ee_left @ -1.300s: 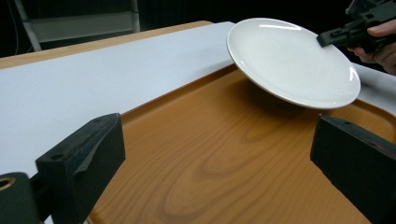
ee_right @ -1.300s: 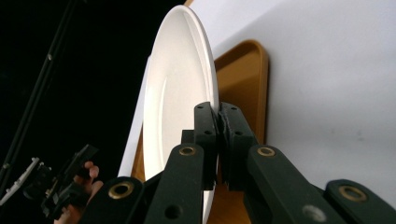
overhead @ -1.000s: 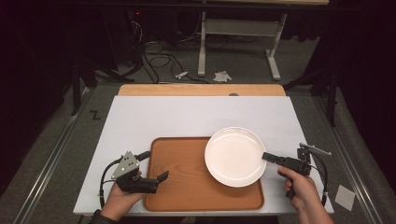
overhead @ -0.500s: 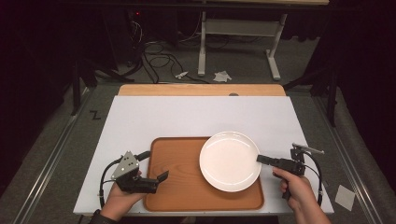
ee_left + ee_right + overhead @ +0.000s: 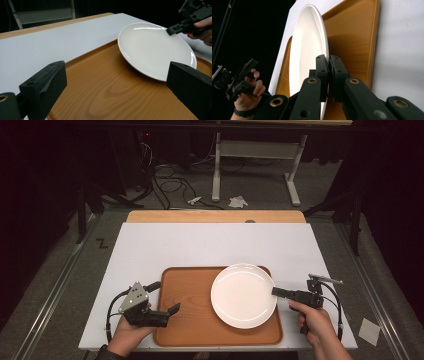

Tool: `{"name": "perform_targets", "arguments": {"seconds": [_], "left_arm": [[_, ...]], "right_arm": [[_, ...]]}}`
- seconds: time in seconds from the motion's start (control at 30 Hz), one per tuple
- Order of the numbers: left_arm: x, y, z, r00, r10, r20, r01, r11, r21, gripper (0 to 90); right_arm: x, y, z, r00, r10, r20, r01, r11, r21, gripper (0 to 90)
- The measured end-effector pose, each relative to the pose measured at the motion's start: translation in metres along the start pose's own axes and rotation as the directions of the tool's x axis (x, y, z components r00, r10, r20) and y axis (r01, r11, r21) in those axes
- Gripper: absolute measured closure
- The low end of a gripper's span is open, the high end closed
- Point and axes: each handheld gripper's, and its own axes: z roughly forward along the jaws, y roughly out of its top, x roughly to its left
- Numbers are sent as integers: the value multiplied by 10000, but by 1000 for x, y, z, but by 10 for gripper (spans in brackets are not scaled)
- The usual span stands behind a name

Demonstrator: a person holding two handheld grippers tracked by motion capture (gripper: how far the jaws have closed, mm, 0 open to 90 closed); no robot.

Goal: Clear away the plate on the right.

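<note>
the white plate sits in the lower centre of the high view, over the right half of the wooden tray, its far edge tilted up off the wood. the right gripper, at lower right, has its jaws clamped together on the plate's right rim. the left gripper, at lower left, rests at the tray's left edge with its jaws spread wide apart, nothing between them. the tray lies on the white table.
</note>
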Motion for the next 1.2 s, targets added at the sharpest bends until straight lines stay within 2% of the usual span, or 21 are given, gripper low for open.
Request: {"name": "perform_targets", "arguments": {"seconds": [0.2,0.5,0.53,0.77,1.2], "left_arm": [[0,0,0,10000,-12,17,12,10000,-8,37],[0,0,-1,10000,6,23,-6,10000,1,37],[0,0,-1,10000,7,21,-7,10000,2,37],[0,0,-1,10000,20,15,-20,10000,3,37],[0,0,-1,10000,25,40,-25,10000,31,37]], "right_arm": [[1,0,2,10000,-18,98,16,9999,149,888],[3,-1,4,9984,-233,510,220,9994,269,891],[3,-2,5,9974,-414,594,391,9985,380,892],[5,-2,8,9954,-477,825,443,9981,426,892],[7,-3,12,9807,-944,1712,830,9939,726,853]]}}
